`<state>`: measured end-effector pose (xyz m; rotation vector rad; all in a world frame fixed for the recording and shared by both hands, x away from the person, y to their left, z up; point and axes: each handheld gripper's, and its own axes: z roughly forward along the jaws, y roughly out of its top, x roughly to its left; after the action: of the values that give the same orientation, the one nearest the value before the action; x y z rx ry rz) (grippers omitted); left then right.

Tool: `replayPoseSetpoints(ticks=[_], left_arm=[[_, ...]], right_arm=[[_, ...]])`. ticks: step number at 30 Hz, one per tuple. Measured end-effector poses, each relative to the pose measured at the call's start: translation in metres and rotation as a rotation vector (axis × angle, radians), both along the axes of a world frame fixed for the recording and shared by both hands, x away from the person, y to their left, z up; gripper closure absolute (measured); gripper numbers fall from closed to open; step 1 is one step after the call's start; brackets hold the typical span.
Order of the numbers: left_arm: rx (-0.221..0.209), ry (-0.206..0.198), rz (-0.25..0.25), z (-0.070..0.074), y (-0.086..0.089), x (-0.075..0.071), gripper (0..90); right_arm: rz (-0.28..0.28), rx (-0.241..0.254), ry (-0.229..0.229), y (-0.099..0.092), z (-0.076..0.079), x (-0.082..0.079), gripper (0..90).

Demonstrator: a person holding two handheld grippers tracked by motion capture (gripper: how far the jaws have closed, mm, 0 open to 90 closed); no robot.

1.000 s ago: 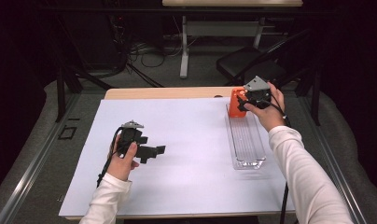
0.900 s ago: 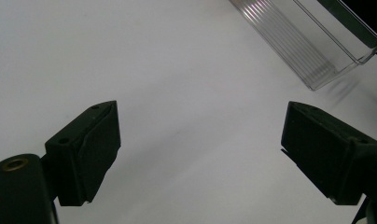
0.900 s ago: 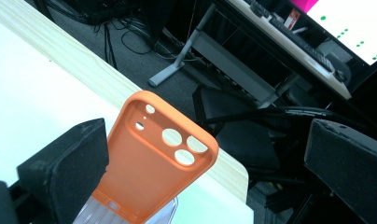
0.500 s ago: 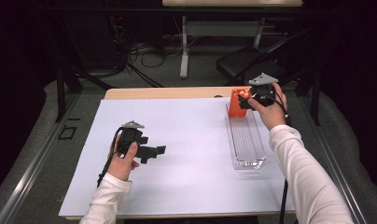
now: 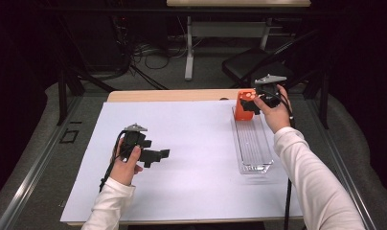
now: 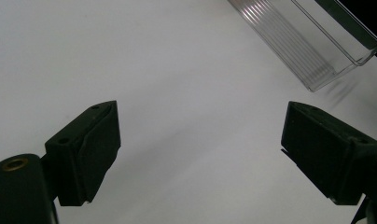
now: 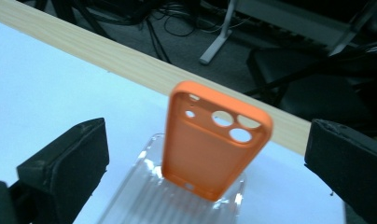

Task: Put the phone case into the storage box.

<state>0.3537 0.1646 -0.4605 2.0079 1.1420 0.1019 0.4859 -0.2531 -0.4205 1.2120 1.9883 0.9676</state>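
Note:
An orange phone case (image 5: 241, 106) stands upright at the far end of a clear ribbed tray (image 5: 253, 143) on the right side of the table. My right gripper (image 5: 251, 103) is held just beside the case, on its right. In the right gripper view the case (image 7: 210, 149) stands on the tray (image 7: 144, 196) ahead of the right gripper (image 7: 206, 128), whose jaws are wide apart and touch nothing. My left gripper (image 5: 155, 155) hovers open over the white sheet (image 5: 191, 134) at the left-centre. The left gripper (image 6: 200, 116) holds nothing, and the tray's near end (image 6: 317, 42) lies beyond it.
The white sheet covers most of the wooden table (image 5: 172, 96), whose bare strip shows along the far edge. Beyond that edge are a dark chair (image 5: 249, 64), a desk leg and cables on the floor. Black frame rails run along both sides.

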Motion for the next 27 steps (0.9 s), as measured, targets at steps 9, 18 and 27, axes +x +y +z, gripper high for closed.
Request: replayPoseSetpoints(ticks=[9,18,27], left_arm=[[-0.001,0.0,0.003,0.0,0.0,0.0,12.1],[-0.004,-0.002,0.003,0.0,0.001,0.0,12.0],[-0.008,0.0,0.001,0.0,0.0,0.0,12.0]], right_arm=[[0.035,0.106,0.086,0.01,0.003,-0.002,0.0],[0.075,0.157,0.133,0.012,0.004,-0.004,0.0],[0.089,0.184,0.155,0.008,0.006,-0.008,0.0]])
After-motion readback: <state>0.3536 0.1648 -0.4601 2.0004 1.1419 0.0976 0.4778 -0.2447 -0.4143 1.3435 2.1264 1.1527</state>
